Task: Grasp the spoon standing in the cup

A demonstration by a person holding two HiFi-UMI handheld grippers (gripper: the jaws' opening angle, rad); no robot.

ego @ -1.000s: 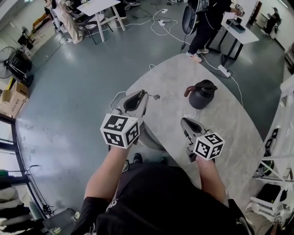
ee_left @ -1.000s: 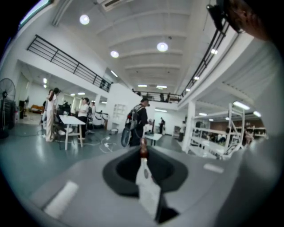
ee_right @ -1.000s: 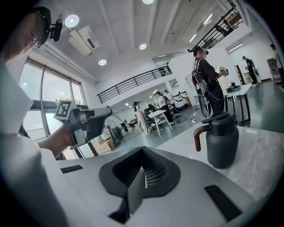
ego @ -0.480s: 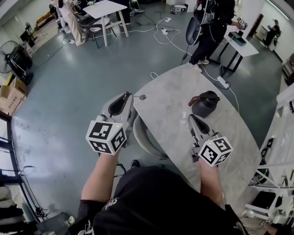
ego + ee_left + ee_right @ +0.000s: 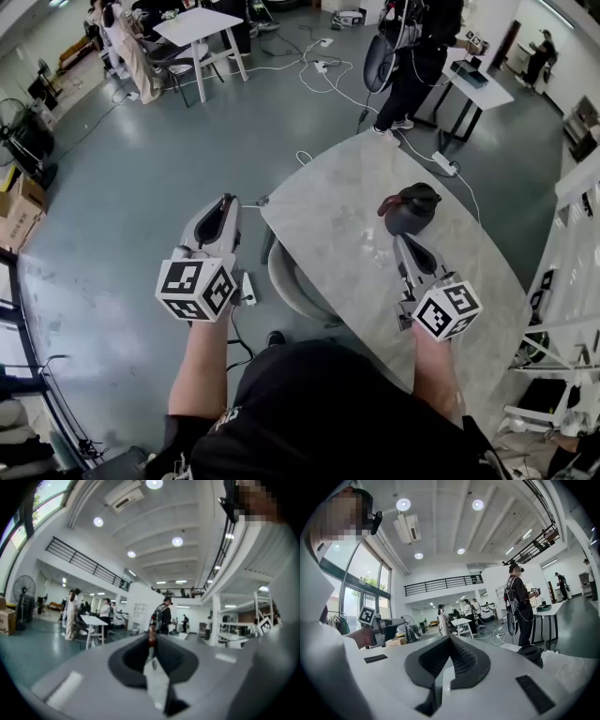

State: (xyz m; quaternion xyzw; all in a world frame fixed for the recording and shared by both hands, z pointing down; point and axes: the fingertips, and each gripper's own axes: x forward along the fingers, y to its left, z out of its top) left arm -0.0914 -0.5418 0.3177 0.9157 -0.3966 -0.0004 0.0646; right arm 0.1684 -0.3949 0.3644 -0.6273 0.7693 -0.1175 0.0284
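Observation:
My left gripper [image 5: 228,202] hangs over the floor just left of the grey oval table [image 5: 347,234]. It is shut on a thin metal spoon [image 5: 255,201], whose small bowl pokes out toward the table's edge. In the left gripper view a thin reddish sliver [image 5: 151,641] sits pinched between the nearly closed jaws of that gripper [image 5: 151,637]. My right gripper [image 5: 401,242] is shut and empty above the table, right next to a black jug [image 5: 411,208]. Its jaws meet at the tip [image 5: 450,637]. No cup shows in any view.
A grey chair seat [image 5: 291,281] sits under the table's near edge. Cables and a power strip [image 5: 441,161] run across the floor beyond. A person [image 5: 417,56] stands at a white desk [image 5: 480,80] past the table; another white table [image 5: 192,26] is far left.
My left gripper has swung left, off the table and out over the floor, with the spoon still in it. The right gripper stays beside the jug.

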